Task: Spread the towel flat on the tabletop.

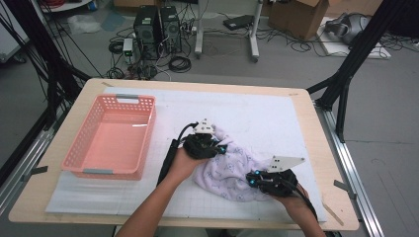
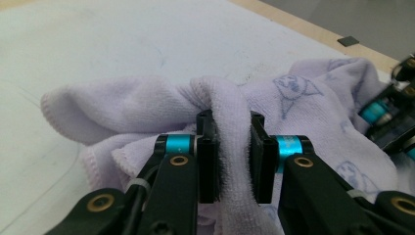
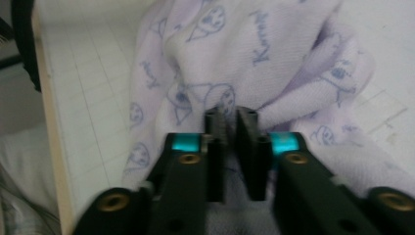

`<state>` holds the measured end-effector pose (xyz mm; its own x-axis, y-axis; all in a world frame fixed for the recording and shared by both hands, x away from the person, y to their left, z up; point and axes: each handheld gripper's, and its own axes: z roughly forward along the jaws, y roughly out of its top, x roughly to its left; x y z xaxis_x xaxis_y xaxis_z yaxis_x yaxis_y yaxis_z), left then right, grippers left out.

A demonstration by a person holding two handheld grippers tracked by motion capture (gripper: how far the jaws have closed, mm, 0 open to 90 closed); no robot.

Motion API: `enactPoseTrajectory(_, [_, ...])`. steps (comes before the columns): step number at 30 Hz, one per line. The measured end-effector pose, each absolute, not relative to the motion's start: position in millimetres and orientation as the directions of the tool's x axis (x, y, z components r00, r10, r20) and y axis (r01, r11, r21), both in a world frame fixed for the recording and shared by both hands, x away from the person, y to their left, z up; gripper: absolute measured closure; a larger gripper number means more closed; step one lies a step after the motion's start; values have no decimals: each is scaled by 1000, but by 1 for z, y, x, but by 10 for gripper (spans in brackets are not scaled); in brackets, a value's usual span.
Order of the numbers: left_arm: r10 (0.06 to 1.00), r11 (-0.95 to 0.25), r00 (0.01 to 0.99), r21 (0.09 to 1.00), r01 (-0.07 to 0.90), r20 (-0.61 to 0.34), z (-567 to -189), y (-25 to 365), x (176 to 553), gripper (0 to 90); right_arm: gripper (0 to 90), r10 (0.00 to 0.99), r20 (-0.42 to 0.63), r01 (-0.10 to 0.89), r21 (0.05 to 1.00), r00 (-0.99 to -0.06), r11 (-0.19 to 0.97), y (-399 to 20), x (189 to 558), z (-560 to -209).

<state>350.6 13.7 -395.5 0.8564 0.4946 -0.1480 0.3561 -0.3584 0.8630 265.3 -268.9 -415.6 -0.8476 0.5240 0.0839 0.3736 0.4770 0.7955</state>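
Both grippers at the lilac towel (image 1: 232, 170)

Left gripper (image 2: 234, 156) pinches a thick fold; right gripper (image 3: 231, 147), jaws narrowly parted, has thin cloth between its pads, grip unclear.

Towel (image 3: 254, 54) edges cropped; right gripper view blurred

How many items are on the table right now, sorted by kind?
Lilac printed terry towel: 1
Pink perforated plastic basket: 1
Black two-jaw grippers, left and right, both on the towel: 2
Total: 4
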Motion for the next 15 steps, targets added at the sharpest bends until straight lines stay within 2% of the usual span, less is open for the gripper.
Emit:
enactPoseTrajectory(1, [490,-347,859,870,350,-150,-394,17,349,782,647,538,96,382,807,-838,451,-272,268,-412])
enactPoseTrajectory(4, [473,-337,871,885,320,-135,-390,24,343,782,555,598,125,395,852,-792,344,-287,283,-398])
enactPoseTrajectory(7, [471,-319,872,897,306,-130,-389,29,340,782,526,676,147,444,848,-722,290,-298,308,-390])
enactPoseTrajectory(9, [472,-308,872,903,299,-127,-389,33,340,782,494,684,179,478,833,-708,277,-295,325,-392])
enactPoseTrajectory(11, [475,-300,871,908,292,-124,-388,36,341,782,462,639,274,538,801,-719,261,-285,338,-400])
enactPoseTrajectory(13, [480,-286,868,913,292,-128,-388,38,341,782,452,603,322,583,754,-730,304,-271,347,-411])
enactPoseTrajectory(14, [483,-281,866,914,292,-128,-387,39,342,783,486,592,330,597,730,-735,333,-265,350,-417])
enactPoseTrajectory(15, [487,-279,864,915,291,-126,-387,41,342,784,605,578,342,609,705,-740,362,-260,351,-421])
